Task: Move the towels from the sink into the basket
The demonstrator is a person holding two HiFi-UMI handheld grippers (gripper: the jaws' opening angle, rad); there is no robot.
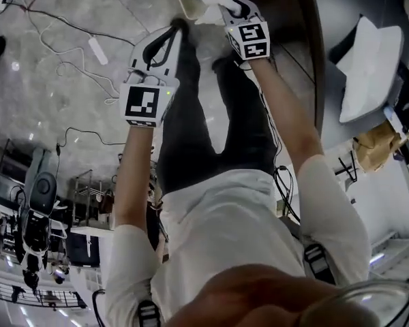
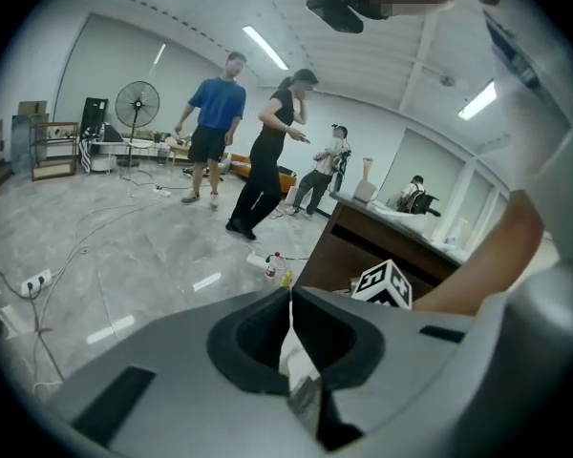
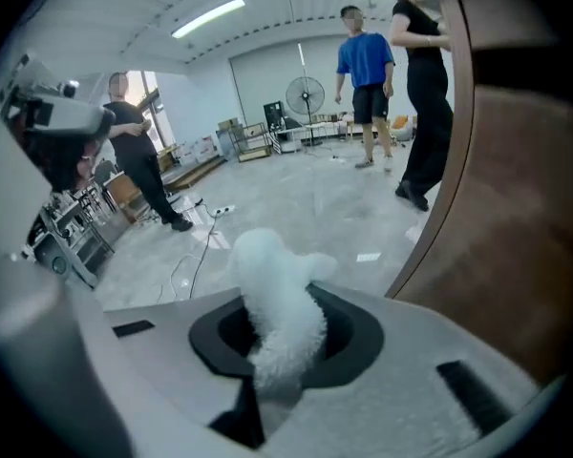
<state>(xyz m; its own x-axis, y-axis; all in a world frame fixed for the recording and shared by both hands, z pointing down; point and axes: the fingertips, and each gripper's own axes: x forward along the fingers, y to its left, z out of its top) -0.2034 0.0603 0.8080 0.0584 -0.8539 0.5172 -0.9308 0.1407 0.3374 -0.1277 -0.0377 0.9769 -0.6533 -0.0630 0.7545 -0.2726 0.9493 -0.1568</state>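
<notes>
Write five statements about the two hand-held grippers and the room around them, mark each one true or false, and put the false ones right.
1. The right hand-held gripper is clamped on a white fluffy towel. True.
2. The left hand-held gripper also carries a towel. False: its jaws are together with no towel between them.
3. A standing fan is at the far side of the room. True.
4. Nothing lies on the floor. False: a white power strip lies on it.
5. The person in the blue shirt is sitting. False: that person is standing.
</notes>
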